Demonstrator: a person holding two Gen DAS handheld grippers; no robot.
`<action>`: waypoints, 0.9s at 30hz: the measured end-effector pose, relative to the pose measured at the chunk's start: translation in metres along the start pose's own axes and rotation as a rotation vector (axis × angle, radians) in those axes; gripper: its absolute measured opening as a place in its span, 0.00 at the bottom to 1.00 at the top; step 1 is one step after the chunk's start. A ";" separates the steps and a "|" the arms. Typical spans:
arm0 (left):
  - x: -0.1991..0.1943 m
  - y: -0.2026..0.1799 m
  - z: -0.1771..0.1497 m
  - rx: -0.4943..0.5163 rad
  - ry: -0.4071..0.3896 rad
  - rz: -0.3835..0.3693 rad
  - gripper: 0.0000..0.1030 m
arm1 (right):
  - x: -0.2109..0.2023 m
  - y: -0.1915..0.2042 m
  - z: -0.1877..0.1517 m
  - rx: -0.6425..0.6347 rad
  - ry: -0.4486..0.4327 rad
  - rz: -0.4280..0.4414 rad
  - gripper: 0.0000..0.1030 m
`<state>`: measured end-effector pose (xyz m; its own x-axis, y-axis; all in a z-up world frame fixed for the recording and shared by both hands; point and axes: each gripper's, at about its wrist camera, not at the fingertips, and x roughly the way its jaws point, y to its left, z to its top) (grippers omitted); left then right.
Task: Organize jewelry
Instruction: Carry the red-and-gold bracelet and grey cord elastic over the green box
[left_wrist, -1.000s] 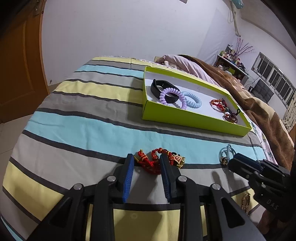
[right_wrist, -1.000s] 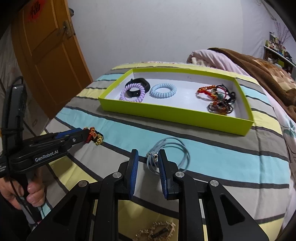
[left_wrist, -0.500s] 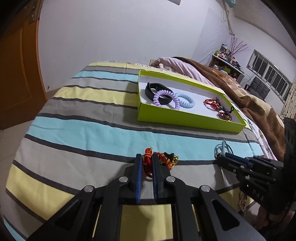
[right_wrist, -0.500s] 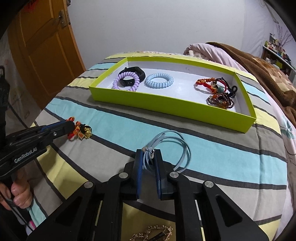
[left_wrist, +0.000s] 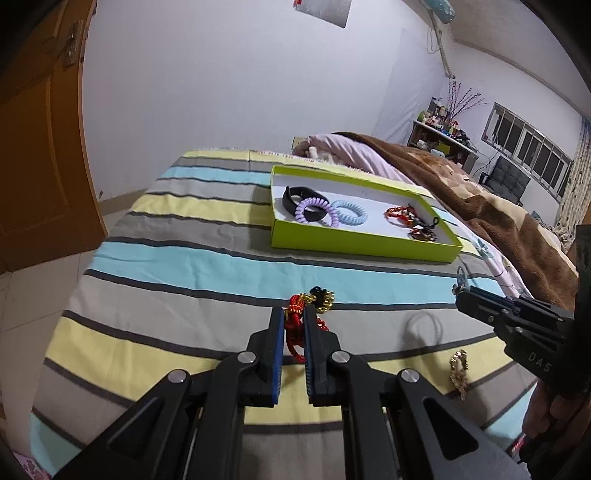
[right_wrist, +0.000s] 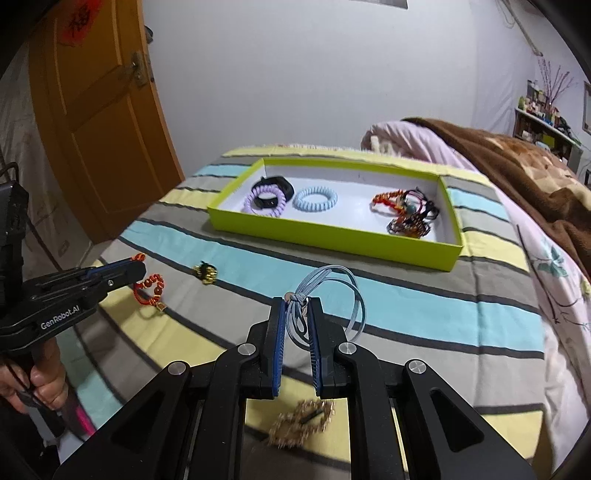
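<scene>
Aloft, left hand-held gripper (left_wrist: 293, 325) pinches red bracelet (left_wrist: 295, 332); right hand-held gripper (right_wrist: 297, 314) pinches blue cord (right_wrist: 332, 291).

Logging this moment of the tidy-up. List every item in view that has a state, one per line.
left gripper: shut on the red bracelet
red bracelet: pinched, lifted off the bed
right gripper: shut on the blue hair tie
blue hair tie: pinched, loops hanging free
green tray: open, holding five pieces
gold and black charm: loose on the bedspread
gold brooch: loose on the bedspread, below the right gripper
door: cannot tell
</scene>
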<state>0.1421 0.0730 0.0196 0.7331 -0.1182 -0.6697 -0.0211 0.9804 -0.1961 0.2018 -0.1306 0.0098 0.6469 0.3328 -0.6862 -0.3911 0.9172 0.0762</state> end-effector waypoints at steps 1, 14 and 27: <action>-0.004 -0.002 -0.001 0.005 -0.008 0.001 0.10 | -0.006 0.001 0.000 -0.001 -0.009 0.000 0.12; -0.062 -0.035 -0.008 0.070 -0.116 -0.028 0.10 | -0.079 0.012 -0.017 0.003 -0.118 -0.027 0.12; -0.087 -0.055 -0.015 0.101 -0.158 -0.046 0.10 | -0.112 0.017 -0.028 -0.004 -0.164 -0.027 0.12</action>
<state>0.0694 0.0272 0.0784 0.8296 -0.1451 -0.5392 0.0774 0.9862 -0.1462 0.1037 -0.1584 0.0677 0.7549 0.3398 -0.5610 -0.3745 0.9255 0.0565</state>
